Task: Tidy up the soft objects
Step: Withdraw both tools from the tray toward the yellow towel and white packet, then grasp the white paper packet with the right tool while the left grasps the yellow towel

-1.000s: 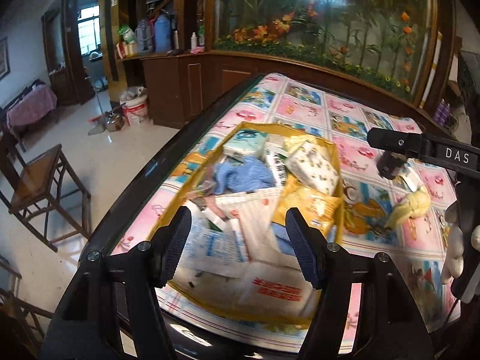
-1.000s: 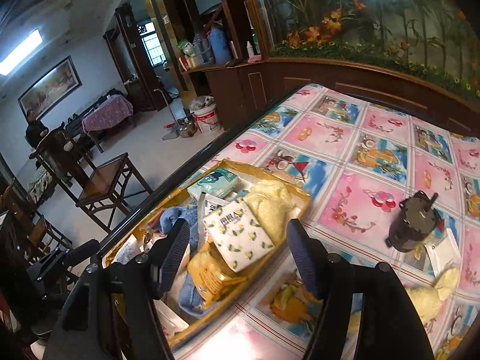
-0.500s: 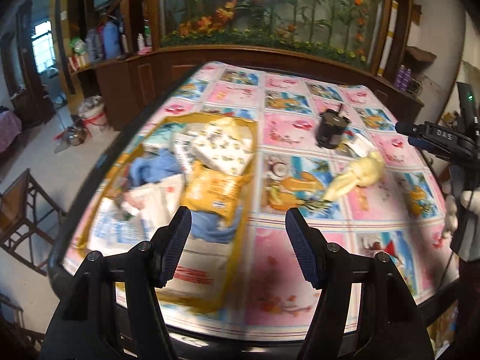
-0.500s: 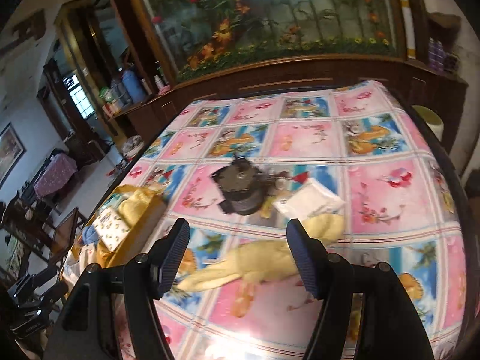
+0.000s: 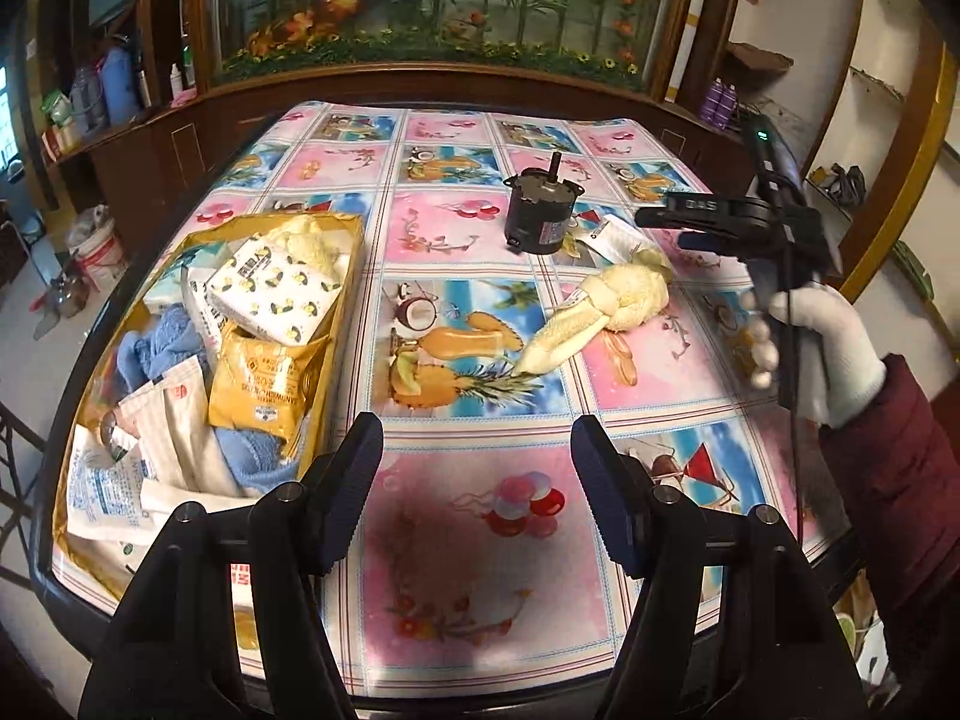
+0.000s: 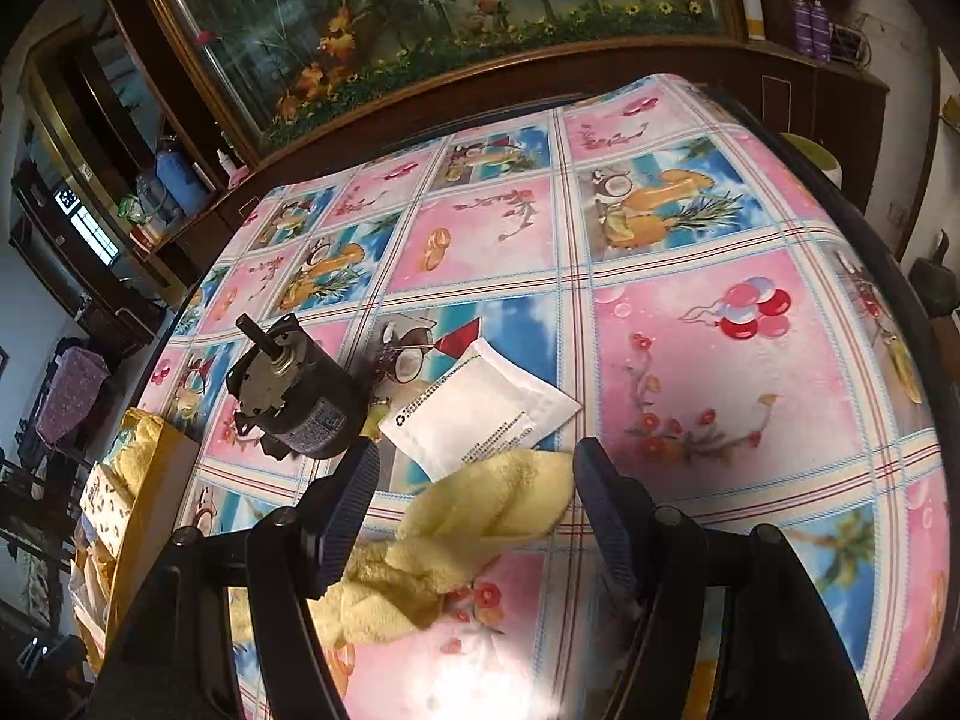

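1. Right wrist view: right gripper jaws apart, nothing clamped; yellow towel lies on the tablecloth between and just below its fingers.
2. White sachet just ahead, touching the towel; black motor ahead-left.
3. Left wrist view: left gripper jaws apart, empty, over bare cloth.
4. Yellow box of soft packs ahead-left; gloved hand at right.

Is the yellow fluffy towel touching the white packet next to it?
Touching. In the right wrist view the yellow towel lies over the near corner of the white packet, with no tablecloth showing between them.
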Available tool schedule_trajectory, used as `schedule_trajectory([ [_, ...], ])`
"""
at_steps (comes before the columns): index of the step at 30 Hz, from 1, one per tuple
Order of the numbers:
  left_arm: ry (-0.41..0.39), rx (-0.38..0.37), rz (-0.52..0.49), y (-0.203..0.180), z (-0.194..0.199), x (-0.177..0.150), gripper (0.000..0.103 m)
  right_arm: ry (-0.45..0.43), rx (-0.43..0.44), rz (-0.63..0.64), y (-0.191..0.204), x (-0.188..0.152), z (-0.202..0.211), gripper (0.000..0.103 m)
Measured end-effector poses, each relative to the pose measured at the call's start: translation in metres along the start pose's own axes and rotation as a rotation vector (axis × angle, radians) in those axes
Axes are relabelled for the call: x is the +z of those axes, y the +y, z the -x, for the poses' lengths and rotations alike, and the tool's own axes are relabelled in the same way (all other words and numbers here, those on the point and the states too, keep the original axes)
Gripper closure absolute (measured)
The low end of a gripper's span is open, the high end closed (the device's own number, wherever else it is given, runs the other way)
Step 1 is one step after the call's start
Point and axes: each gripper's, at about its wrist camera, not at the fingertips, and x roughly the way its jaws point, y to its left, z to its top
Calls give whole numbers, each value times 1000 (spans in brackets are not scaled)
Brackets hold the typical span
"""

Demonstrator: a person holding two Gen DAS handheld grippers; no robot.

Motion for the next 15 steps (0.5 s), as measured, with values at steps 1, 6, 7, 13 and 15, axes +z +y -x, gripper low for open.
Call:
schedule_trajectory([
  [1, -1, 1, -7, -1, -1, 2, 37, -2, -15, 22, 3, 4, -3, 36],
  [6, 7, -55, -17, -4, -7, 8, 37, 135, -43, 156, 26, 28, -49, 36],
  [7, 8, -62, -20, -6, -7, 8, 37, 160, -71, 174, 29, 29, -57, 36],
  [13, 4, -51, -56, -11, -15, 19, 37, 218, -176, 348, 46, 10, -61, 42],
  [15, 0, -57, -78, -16, -19, 24, 37, 236, -176, 388, 45, -3, -49, 43],
])
